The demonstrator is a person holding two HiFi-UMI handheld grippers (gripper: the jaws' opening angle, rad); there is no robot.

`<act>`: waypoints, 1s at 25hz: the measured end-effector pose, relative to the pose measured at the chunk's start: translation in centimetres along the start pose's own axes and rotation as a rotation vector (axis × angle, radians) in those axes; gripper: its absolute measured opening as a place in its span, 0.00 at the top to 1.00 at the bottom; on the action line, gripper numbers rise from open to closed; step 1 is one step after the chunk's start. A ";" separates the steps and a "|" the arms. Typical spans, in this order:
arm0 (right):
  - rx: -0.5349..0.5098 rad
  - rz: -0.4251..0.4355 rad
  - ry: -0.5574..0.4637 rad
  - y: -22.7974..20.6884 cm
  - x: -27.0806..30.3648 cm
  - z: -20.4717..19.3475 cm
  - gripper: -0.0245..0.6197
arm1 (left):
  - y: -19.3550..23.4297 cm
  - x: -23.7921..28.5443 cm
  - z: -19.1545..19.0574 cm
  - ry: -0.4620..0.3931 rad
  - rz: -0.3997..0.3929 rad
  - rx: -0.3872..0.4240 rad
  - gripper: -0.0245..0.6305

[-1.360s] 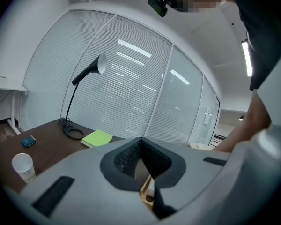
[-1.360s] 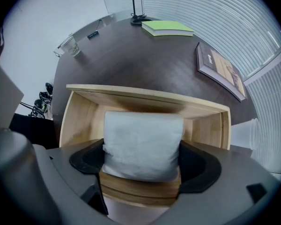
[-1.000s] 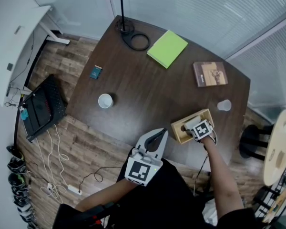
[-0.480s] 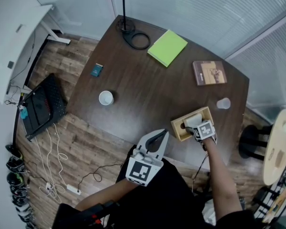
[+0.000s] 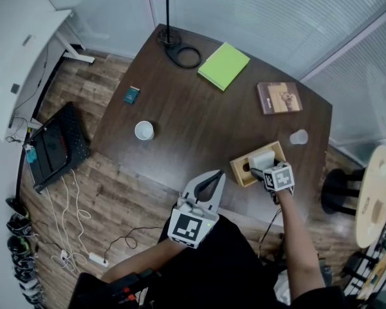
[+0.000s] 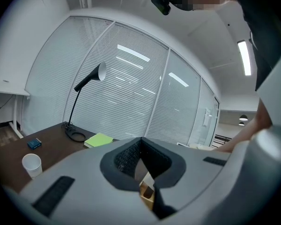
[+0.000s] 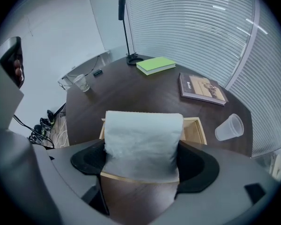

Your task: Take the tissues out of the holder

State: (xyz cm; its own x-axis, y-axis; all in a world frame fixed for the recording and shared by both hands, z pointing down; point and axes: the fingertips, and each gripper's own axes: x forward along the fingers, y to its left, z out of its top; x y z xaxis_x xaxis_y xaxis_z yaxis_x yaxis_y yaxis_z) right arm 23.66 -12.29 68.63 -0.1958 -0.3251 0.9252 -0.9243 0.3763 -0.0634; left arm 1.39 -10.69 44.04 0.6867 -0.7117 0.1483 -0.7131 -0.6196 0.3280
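A wooden tissue holder [image 5: 240, 170] [image 7: 195, 128] stands near the front edge of the dark table [image 5: 193, 127]. My right gripper [image 5: 260, 167] [image 7: 143, 167] is shut on a folded stack of white tissues [image 5: 264, 158] [image 7: 143, 142]. It holds the stack upright over the holder's open top, and the stack's lower end is hidden behind the jaws. My left gripper [image 5: 217, 175] [image 6: 142, 145] hangs off the table's front edge, close to the person's body. Its jaws meet with nothing between them.
On the table are a clear plastic cup [image 5: 298, 137] [image 7: 228, 127] right of the holder, a brown book [image 5: 280, 98], a green notebook [image 5: 224, 65], a white paper cup [image 5: 143, 131], a small blue box [image 5: 130, 94] and a lamp base with its cable [image 5: 178, 49].
My right gripper has drawn back slightly toward the table's front edge with the tissues, and more of the stack shows above the holder. The left gripper has barely moved.
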 end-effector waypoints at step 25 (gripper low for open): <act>0.143 -0.040 -0.488 7.1 -13.3 8.0 0.24 | 1.0 -1.7 2.6 -0.034 -0.040 0.016 0.96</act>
State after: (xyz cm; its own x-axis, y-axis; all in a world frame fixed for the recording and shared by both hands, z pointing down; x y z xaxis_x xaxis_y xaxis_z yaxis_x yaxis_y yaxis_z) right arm 17.07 -12.24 52.89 -0.2576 -0.7172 0.6475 -0.9632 0.2436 -0.1134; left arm -0.90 -10.99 41.68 0.7096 -0.6969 0.1040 -0.6877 -0.6528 0.3179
